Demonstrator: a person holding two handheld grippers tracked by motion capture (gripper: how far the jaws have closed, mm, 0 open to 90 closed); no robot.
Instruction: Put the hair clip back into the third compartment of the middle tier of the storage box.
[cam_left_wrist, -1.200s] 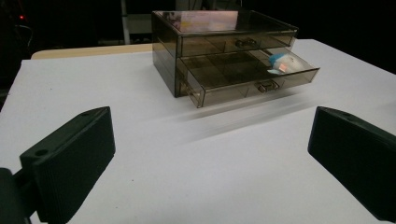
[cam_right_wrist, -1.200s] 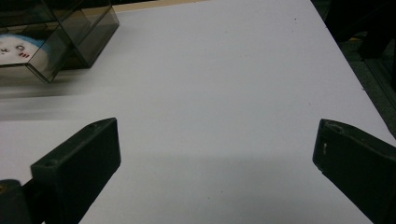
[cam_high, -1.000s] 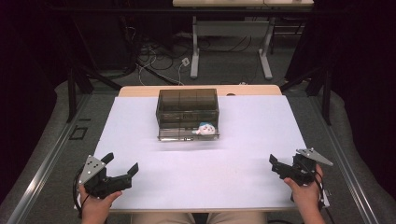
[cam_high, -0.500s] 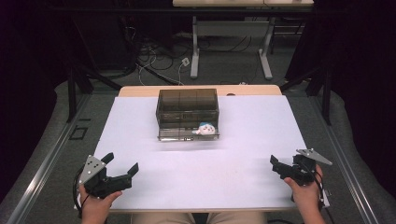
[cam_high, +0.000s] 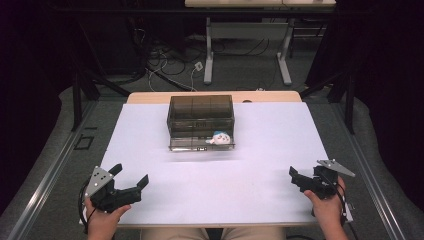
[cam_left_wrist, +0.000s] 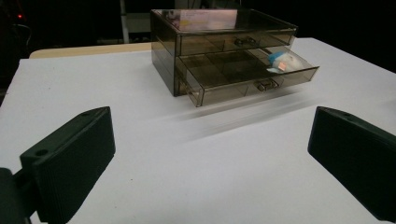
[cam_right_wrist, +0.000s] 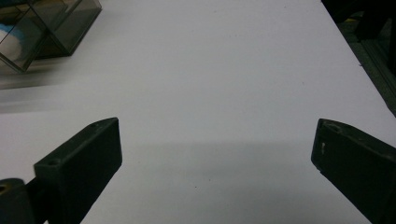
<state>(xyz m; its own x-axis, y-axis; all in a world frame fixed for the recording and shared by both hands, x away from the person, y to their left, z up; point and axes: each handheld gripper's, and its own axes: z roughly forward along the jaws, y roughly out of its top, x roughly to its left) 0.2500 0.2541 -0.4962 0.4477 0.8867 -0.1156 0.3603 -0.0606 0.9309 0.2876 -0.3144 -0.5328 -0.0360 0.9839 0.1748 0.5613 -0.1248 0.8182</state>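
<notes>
The left tongs (cam_high: 131, 182) stood wide open near the table's (cam_high: 260, 150) front left corner, their jaws spread well apart, holding nothing and touching nothing. The right tongs (cam_high: 300, 179) were likewise wide open and empty near the front right corner, above bare white tabletop.

Well ahead of both, toward the far middle of the table, sat a smoky transparent drawer box (cam_high: 201, 120). Its lower drawer (cam_left_wrist: 243, 74) was pulled out, and a small white and light-blue object (cam_left_wrist: 282, 61) lay in the drawer's right end; what it was could not be made out. In the right gripper view, just a corner of the box (cam_right_wrist: 44, 28) showed at the upper left, cut off by the edge. A blurred pale streak lay on the tabletop in front of the box.

The left hand (cam_high: 102, 220) gripped its tool from below, jaws pointing forward and to the right. The right hand (cam_high: 327, 207) held its tool with jaws pointing leftward and inward.
</notes>
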